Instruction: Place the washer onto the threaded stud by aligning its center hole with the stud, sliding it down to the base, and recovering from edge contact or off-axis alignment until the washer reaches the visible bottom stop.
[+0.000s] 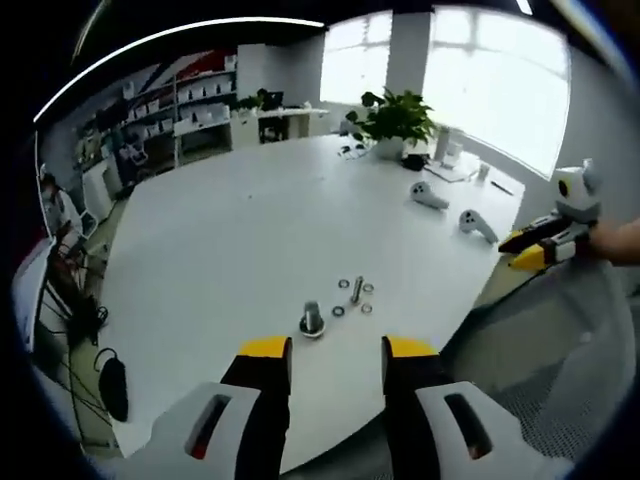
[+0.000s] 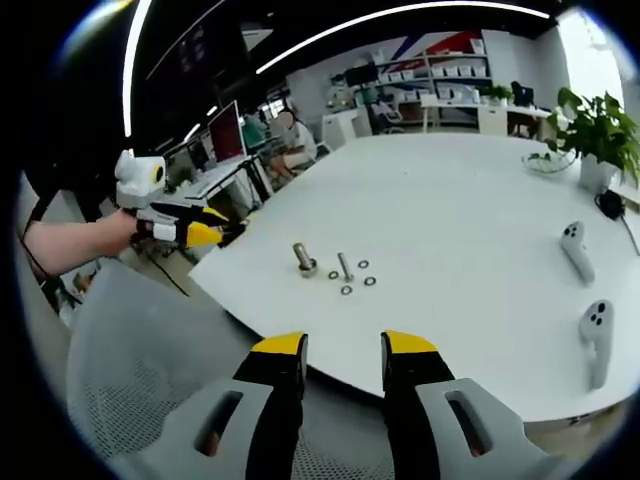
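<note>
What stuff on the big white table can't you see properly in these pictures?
- Washers: in both gripper views too small to count surely or see their holes.
- Upright stud: threads too small to see; whether a washer already sits at its base is unclear.
- Loose bolt: tiny, details blurred.
- Potted plant: cut off by the edge of the right gripper view.
- Items behind the plant in the left gripper view: washed out by window glare.

Strong daylight is admitted through the windows (image 1: pixel 490 70) at the upper right of the left gripper view, where the panes are blown out to white. A pale glare is spread over the table (image 1: pixel 250 240), and only faint shadows are cast beside the small parts. Straight lines are bent by fisheye distortion toward the edges, and ceiling strip lights (image 2: pixel 400 15) are drawn into arcs.
</note>
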### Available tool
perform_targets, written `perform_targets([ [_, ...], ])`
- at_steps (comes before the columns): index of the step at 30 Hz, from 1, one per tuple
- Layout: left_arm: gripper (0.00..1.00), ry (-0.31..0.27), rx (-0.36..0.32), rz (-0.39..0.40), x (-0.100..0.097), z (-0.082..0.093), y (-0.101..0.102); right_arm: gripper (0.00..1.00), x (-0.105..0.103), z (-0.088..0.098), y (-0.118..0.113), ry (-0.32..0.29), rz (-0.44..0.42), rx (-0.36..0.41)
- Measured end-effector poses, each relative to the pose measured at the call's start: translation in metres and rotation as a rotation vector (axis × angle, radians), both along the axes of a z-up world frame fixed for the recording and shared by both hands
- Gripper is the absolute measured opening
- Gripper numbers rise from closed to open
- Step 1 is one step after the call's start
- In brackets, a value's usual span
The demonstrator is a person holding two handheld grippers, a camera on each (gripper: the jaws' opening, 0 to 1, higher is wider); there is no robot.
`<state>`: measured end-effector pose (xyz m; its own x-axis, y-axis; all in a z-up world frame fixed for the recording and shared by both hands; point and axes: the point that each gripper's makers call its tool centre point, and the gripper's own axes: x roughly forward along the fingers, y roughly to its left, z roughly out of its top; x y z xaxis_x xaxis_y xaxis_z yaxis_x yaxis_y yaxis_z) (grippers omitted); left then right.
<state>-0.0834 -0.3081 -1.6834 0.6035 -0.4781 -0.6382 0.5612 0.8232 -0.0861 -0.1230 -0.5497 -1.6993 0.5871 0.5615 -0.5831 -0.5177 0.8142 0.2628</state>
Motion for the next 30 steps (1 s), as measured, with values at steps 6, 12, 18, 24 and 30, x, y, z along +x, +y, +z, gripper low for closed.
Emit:
perform_targets([
  [6, 0.34, -0.011, -0.024, -0.002, -0.020, 0.011, 0.005, 0.32, 0.001, 0.001, -0.002, -0.005, -0.013, -0.003],
  [12, 0.34, -0.036, -0.017, -0.006, -0.032, 0.018, 0.016, 0.32, 0.000, -0.003, -0.002, 0.006, -0.009, -0.021],
  [18, 0.35, -0.034, -0.063, 0.029, -0.040, 0.018, 0.026, 0.32, -0.001, -0.003, -0.003, 0.012, -0.009, -0.031],
  [24, 0.35, -0.033, -0.067, 0.037, -0.048, 0.011, 0.028, 0.32, -0.001, -0.005, -0.004, 0.017, -0.010, -0.039],
  [30, 0.34, -0.025, -0.084, 0.087, -0.052, 0.005, 0.029, 0.32, -0.002, -0.009, -0.004, 0.029, -0.002, -0.053],
])
